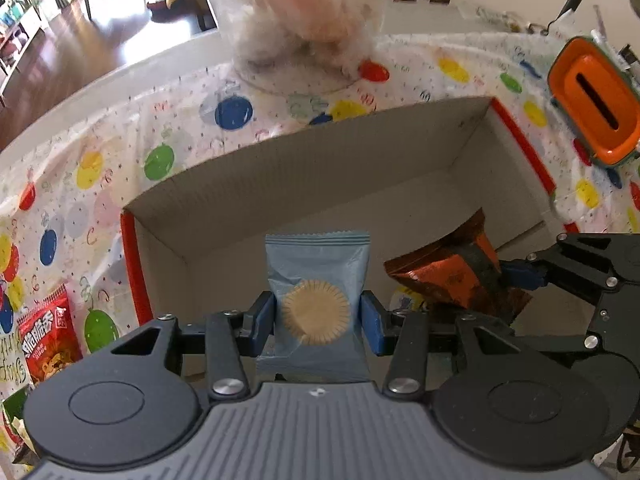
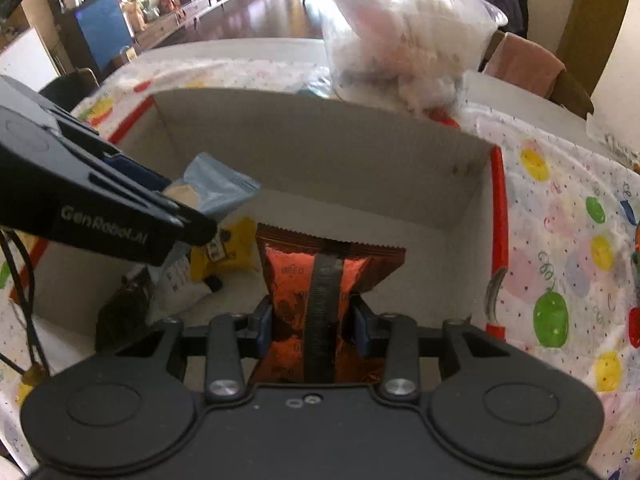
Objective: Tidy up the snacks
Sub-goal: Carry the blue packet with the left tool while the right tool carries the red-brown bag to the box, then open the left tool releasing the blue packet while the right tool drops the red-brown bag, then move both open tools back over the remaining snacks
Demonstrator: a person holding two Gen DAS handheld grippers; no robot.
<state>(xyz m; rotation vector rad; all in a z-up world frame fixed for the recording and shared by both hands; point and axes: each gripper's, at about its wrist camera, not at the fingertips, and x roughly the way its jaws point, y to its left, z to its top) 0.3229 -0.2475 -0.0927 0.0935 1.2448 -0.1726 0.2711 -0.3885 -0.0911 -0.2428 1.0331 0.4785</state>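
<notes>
My left gripper (image 1: 316,316) is shut on a light blue cookie packet (image 1: 316,280), held over the near end of an open cardboard box (image 1: 320,168) with red edges. My right gripper (image 2: 312,320) is shut on an orange-brown Oreo packet (image 2: 340,268), held inside the same box (image 2: 320,136). In the left wrist view that Oreo packet (image 1: 452,272) hangs to the right of the blue one, with the right gripper (image 1: 516,274) behind it. In the right wrist view the left gripper (image 2: 180,200) with the blue packet (image 2: 216,188) comes in from the left. A yellow packet (image 2: 236,252) and other small packets lie on the box floor.
A clear plastic tub of wrapped snacks (image 1: 304,20) stands behind the box on the balloon-print tablecloth (image 1: 100,160). An orange and green container (image 1: 592,100) sits at the right. A red snack bag (image 1: 48,340) lies left of the box.
</notes>
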